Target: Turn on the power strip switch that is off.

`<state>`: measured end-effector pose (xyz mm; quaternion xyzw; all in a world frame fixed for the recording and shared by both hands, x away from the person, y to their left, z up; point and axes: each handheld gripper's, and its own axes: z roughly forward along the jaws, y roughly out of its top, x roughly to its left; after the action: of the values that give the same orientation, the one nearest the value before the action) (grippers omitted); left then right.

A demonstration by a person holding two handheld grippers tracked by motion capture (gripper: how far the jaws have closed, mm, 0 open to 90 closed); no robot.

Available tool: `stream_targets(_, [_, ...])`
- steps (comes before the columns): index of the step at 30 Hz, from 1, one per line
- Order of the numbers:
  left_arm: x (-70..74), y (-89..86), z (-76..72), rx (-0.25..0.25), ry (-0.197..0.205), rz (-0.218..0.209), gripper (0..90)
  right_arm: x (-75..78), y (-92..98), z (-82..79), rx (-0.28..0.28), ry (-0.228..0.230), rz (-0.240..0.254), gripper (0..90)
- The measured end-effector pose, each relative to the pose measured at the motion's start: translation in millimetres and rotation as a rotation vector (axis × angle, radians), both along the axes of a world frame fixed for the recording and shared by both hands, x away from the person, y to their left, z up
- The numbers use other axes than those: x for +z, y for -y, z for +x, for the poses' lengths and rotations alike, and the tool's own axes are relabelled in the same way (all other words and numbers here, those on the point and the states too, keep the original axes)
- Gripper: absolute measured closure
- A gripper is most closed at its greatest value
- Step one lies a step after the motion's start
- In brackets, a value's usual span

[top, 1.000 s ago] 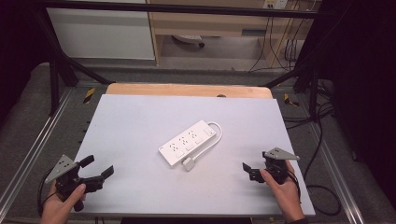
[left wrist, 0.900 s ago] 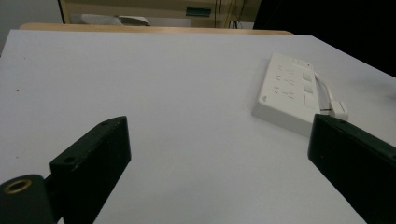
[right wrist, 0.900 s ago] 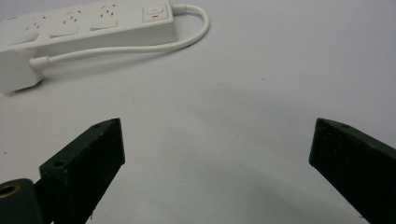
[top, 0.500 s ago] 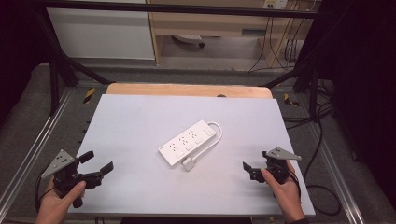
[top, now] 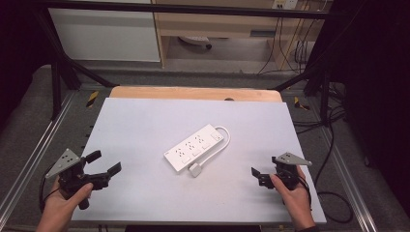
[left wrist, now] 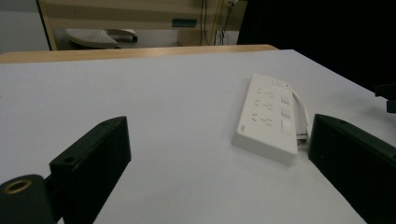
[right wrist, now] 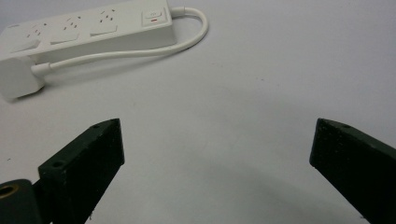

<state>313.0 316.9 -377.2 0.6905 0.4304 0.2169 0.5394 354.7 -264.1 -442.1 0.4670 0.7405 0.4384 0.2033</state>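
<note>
A white power strip [top: 196, 147] lies diagonally at the middle of the white table top [top: 145, 121]. Its cable loops round the far end to a white plug [top: 195, 170] that rests beside its near end. My left gripper [top: 105, 162] is open at the near left and points at the strip, with nothing between its jaws. My right gripper [top: 257, 177] is open at the near right, also empty. In the left gripper view, the strip [left wrist: 268, 116] lies ahead to the right of my gripper [left wrist: 219, 172]. The right gripper view has the strip [right wrist: 88, 28], its plug [right wrist: 16, 81] and cable [right wrist: 140, 49] ahead of the gripper [right wrist: 215, 158].
A wooden strip [top: 193, 93] edges the far side of the table. Metal frame rails [top: 34, 154] run along both sides. Black cables [top: 333, 145] hang off the right side. A white cabinet [top: 104, 34] and shelving stand behind the table.
My left gripper has edged slightly forward over the table. The right gripper and the power strip have stayed put.
</note>
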Motion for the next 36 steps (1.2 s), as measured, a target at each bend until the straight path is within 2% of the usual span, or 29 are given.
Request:
stream_targets(16, [6.6,24.2,21.0,-0.025,-0.015,0.023,5.7,0.2,1.0,-0.1,-0.009,-0.004,-0.003,3.4])
stream_targets(36, [11.9,50.0,38.7,-0.059,-0.029,0.040,5.7,1.1,1.7,-0.3,-0.012,0.002,0.003,3.3])
